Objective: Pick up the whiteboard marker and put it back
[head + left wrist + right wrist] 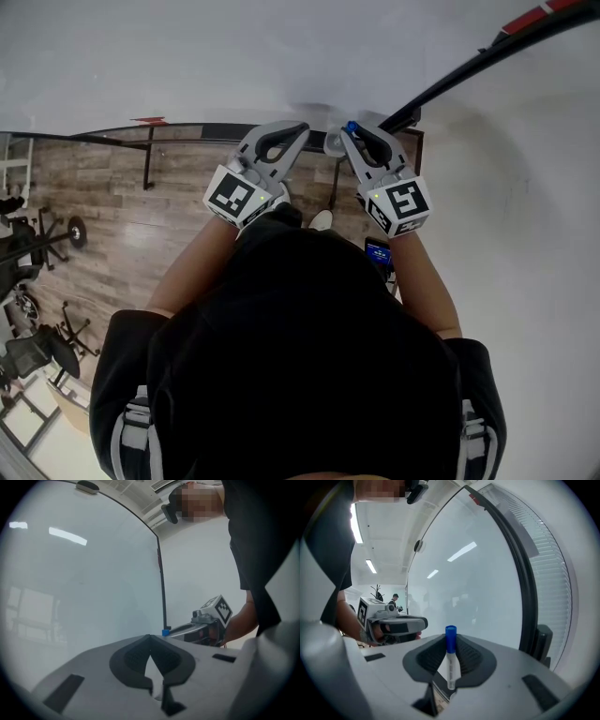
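Note:
My right gripper (pixel 449 641) is shut on the whiteboard marker (pixel 451 663), a white barrel with a blue cap that sticks up past the jaw tips toward the whiteboard (pixel 464 588). In the head view the blue cap (pixel 352 127) shows at the tip of the right gripper (pixel 357 137), close to the board. The left gripper (pixel 292 132) is held beside it, jaws shut with nothing between them, also near the board (pixel 79 583). From the left gripper view (pixel 151 641) I see the right gripper (pixel 206 625) and the marker's blue cap (pixel 166 632).
The whiteboard's dark frame (pixel 520 573) runs up the right side, with a black bracket (pixel 541 641) by it. Below lies a wood-look floor (pixel 112 234) with office chairs (pixel 37 352) at the left. A person stands far off (pixel 395 599).

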Action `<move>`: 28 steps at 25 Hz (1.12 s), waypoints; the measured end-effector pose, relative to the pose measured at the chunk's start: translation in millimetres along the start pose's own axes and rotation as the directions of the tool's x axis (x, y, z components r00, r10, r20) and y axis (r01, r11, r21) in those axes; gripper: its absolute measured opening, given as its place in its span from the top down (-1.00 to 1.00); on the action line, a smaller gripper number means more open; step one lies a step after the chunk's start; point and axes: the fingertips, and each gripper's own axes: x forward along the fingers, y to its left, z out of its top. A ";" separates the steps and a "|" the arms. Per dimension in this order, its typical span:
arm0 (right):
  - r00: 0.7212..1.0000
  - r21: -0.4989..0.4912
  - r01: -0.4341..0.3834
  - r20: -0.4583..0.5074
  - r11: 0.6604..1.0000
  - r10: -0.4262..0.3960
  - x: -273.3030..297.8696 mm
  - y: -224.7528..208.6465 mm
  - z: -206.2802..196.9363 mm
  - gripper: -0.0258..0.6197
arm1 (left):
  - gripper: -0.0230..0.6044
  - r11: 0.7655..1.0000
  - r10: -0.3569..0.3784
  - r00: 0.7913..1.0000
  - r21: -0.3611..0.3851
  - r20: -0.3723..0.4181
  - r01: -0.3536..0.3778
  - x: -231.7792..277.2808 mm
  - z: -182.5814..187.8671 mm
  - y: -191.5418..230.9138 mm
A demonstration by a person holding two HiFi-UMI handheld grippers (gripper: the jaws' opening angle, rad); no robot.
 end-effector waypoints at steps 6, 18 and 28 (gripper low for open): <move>0.999 -0.031 -0.044 0.021 0.999 0.045 -10.6 10.5 29.8 0.73 | 0.92 1.000 -0.007 1.000 0.003 0.020 0.007 0.0 17.2 -4.5; 0.995 -0.025 -0.088 0.032 0.996 0.089 -19.7 15.1 62.5 0.73 | 0.92 1.000 -0.029 0.999 0.000 0.018 0.029 1.8 38.7 -4.3; 0.995 -0.031 -0.095 0.039 0.995 0.097 -24.5 16.0 75.1 0.73 | 0.92 0.998 -0.070 0.996 0.010 0.049 0.069 5.6 56.9 -7.2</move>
